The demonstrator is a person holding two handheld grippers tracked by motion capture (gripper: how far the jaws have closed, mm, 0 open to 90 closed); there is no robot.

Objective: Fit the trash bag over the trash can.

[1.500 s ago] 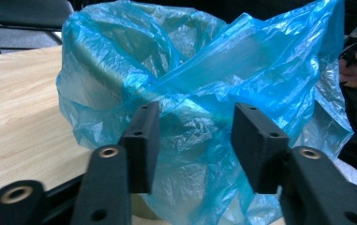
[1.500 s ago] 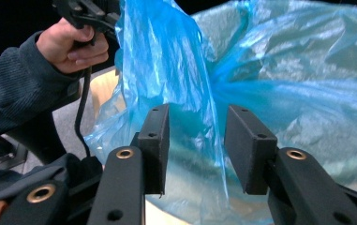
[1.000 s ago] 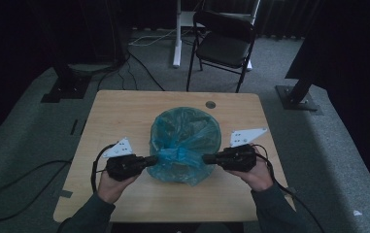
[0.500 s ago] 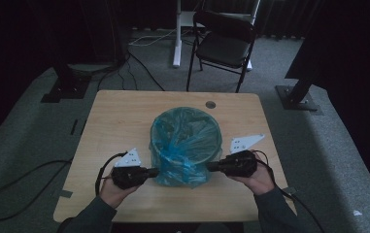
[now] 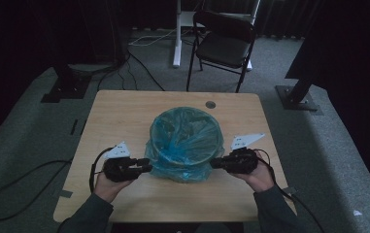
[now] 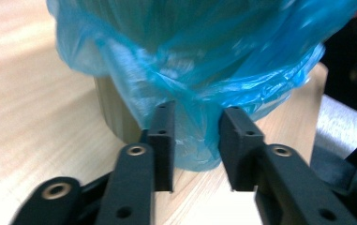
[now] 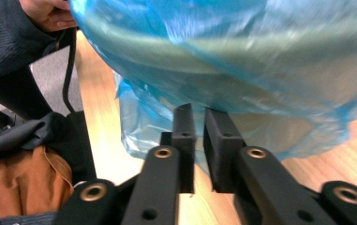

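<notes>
We see a round bin (image 5: 186, 145) standing near the middle of the wooden table (image 5: 124, 111), lined with a blue plastic bag (image 5: 185, 138) whose loose skirt hangs over the rim and down the outside. The bag covers most of the bin's wall, so we can make out the pale wall itself only as a strip in the left gripper view.

The left gripper (image 5: 143, 165) sits at the bag's near-left side. Its jaws have just been opening, and in its own view they stand clearly apart with a fold of the blue film between them; the pads do not press on it.

The right gripper (image 5: 216, 163) is at the bag's near-right side. Its jaws have just been opening too, though only a narrow gap shows between them (the film behind is blurred), and we cannot tell whether any plastic lies in that gap.

The high view is dim, so the fingertips of both grippers merge with the bag's edge there. The person's hands (image 5: 106, 184) and sleeves are cut off at the bottom. A black chair (image 5: 224, 46) stands beyond the table.
</notes>
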